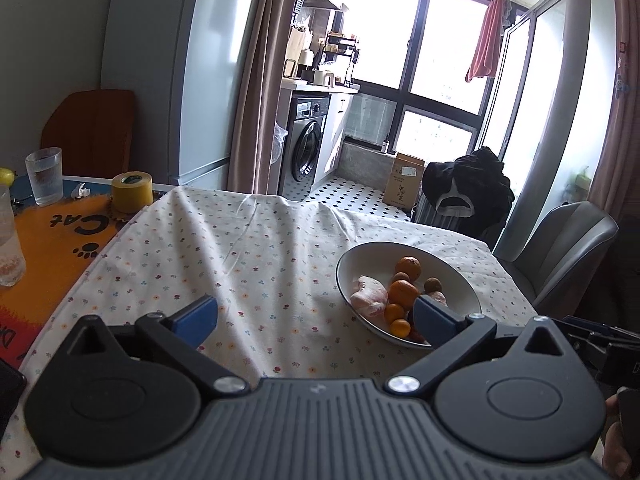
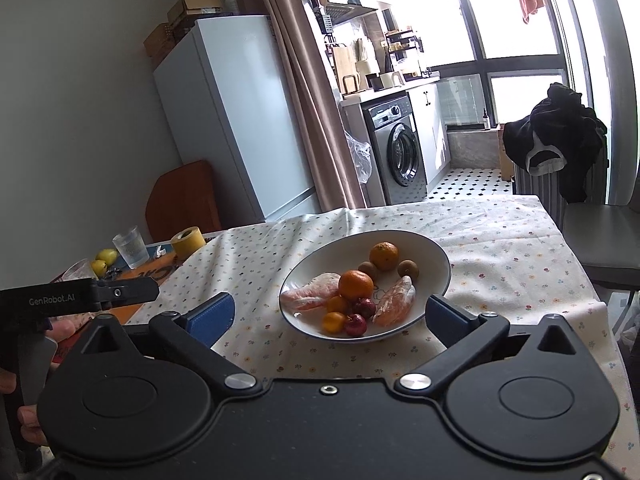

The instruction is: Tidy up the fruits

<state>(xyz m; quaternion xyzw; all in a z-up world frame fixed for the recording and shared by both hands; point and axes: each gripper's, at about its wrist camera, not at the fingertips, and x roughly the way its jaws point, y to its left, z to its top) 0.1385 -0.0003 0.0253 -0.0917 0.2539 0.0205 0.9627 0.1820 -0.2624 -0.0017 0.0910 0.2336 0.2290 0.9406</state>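
A white bowl (image 2: 434, 268) stands on the flowered tablecloth and holds mixed fruit: two oranges (image 2: 355, 284), small kumquats (image 2: 333, 321), brown longans (image 2: 408, 269), dark red fruits (image 2: 355, 324) and peeled pomelo pieces (image 2: 394, 301). The same bowl (image 1: 358, 258) appears right of centre in the left wrist view. My right gripper (image 2: 330, 314) hovers open just before the bowl's near rim, nothing between its blue pads. My left gripper (image 1: 316, 316) is open above the cloth, left of the bowl, its right finger (image 1: 434, 320) overlapping the bowl's near edge.
Left of the cloth lies an orange cat mat (image 1: 48, 248) with a yellow tape roll (image 1: 132, 192), a water glass (image 1: 44, 176) and yellow pears (image 2: 105, 260). A grey chair (image 1: 560, 248) stands at the table's right side. A fridge (image 1: 180, 72) is behind.
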